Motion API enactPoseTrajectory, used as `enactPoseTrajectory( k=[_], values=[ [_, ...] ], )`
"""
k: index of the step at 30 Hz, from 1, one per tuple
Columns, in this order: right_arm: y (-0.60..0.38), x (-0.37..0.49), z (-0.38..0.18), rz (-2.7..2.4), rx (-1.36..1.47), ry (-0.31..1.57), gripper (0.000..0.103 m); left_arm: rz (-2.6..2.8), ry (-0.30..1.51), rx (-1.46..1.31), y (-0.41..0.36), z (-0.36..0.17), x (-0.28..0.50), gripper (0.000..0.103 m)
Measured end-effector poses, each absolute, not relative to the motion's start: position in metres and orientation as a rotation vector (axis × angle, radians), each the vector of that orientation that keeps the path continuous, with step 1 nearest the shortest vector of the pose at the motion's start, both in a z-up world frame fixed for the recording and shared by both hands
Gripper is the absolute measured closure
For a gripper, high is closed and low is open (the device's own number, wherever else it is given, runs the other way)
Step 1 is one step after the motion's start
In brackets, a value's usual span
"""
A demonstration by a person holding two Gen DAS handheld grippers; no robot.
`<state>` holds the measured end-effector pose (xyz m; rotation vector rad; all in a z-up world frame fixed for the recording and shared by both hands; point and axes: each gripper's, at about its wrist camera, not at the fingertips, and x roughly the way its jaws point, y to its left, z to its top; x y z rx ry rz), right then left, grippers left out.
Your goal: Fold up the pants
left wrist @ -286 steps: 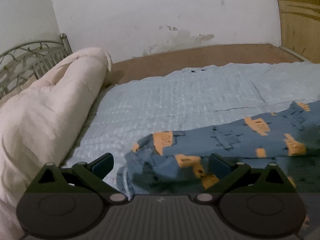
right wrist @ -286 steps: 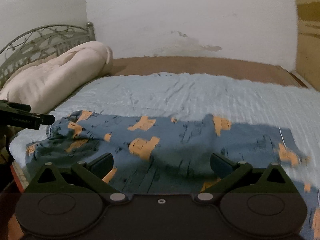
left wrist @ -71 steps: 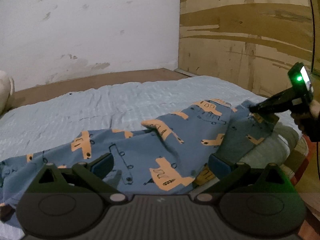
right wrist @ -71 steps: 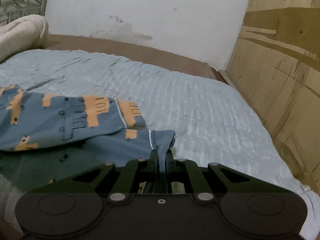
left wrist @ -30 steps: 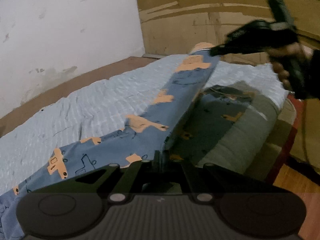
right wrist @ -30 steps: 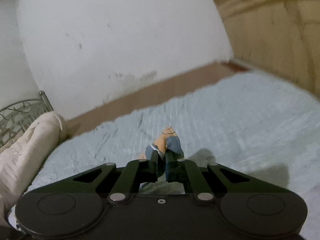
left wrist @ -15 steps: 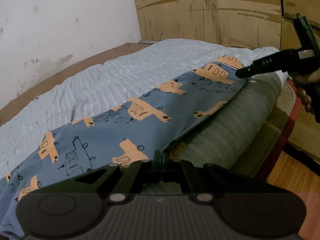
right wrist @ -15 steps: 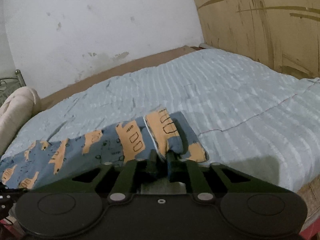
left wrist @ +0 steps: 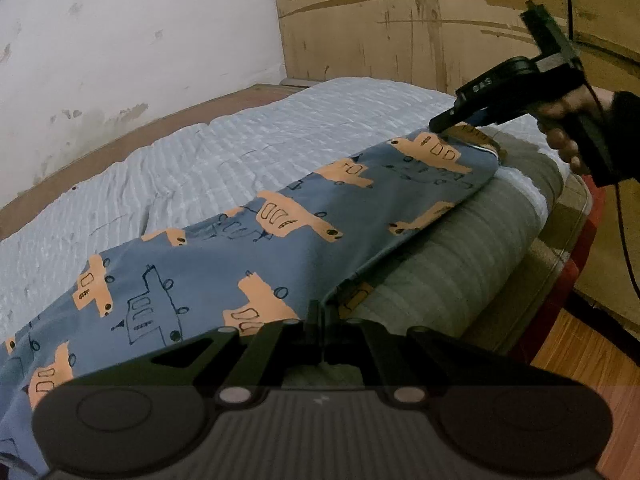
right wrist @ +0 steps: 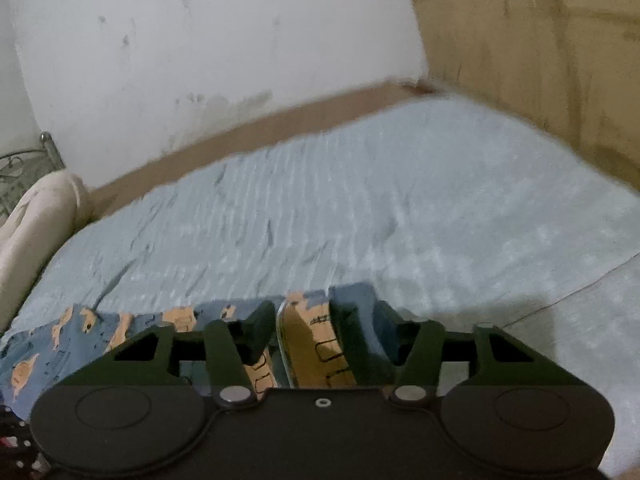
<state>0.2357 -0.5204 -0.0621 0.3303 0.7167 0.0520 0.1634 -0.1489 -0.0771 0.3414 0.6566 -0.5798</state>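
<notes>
Blue pants printed with orange vehicles lie lengthwise on the light blue bed cover, one leg laid over the other. My left gripper is shut on the pants' near edge at the side of the bed. In the left wrist view a hand holds my right gripper at the far leg end. In the right wrist view its jaws are opening, and the leg cuff rests loose between the parted fingers. The rest of the pants runs off to the left.
A rolled cream duvet and a metal headboard stand at the bed's head. A wooden panel wall rises behind the foot end. The mattress edge drops to a wooden floor.
The right gripper came down with the lifted leg end onto the bed and its jaws have parted. The leg now lies flat. The left gripper stays shut in place.
</notes>
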Motion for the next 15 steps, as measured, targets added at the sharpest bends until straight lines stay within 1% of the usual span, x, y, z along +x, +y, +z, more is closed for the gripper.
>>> enactPoseTrajectory(
  k=[1,2,3,4,7,10,11,12,14,15],
  values=[
    [-0.521,0.240,-0.063,0.070,0.345,0.728,0.076,-0.580,0.657,0.337,-0.148,-0.077,0.164,0.103],
    [-0.519,0.243,-0.062,0.082,0.346,0.733,0.081,-0.579,0.657,0.334,-0.148,-0.076,0.163,0.103],
    [-0.516,0.244,-0.060,0.088,0.327,0.729,0.093,-0.579,0.654,0.330,-0.148,-0.076,0.163,0.103],
    [-0.513,0.243,-0.057,0.088,0.301,0.715,0.097,-0.579,0.644,0.322,-0.147,-0.075,0.162,0.103],
    [-0.500,0.234,-0.042,0.062,0.190,0.613,0.098,-0.579,0.613,0.307,-0.147,-0.071,0.160,0.103],
    [-0.477,0.224,-0.033,0.015,0.009,0.505,0.098,-0.586,0.626,0.311,-0.149,-0.073,0.162,0.103],
    [-0.471,0.223,-0.034,-0.001,-0.051,0.497,0.098,-0.590,0.631,0.314,-0.149,-0.074,0.163,0.101],
    [-0.466,0.226,-0.038,-0.016,-0.099,0.517,0.098,-0.593,0.638,0.316,-0.150,-0.075,0.163,0.098],
    [-0.468,0.232,-0.051,-0.037,-0.102,0.583,0.098,-0.602,0.648,0.310,-0.150,-0.076,0.162,0.096],
    [-0.470,0.234,-0.059,-0.049,-0.092,0.612,0.098,-0.604,0.648,0.308,-0.149,-0.076,0.161,0.090]
  ],
)
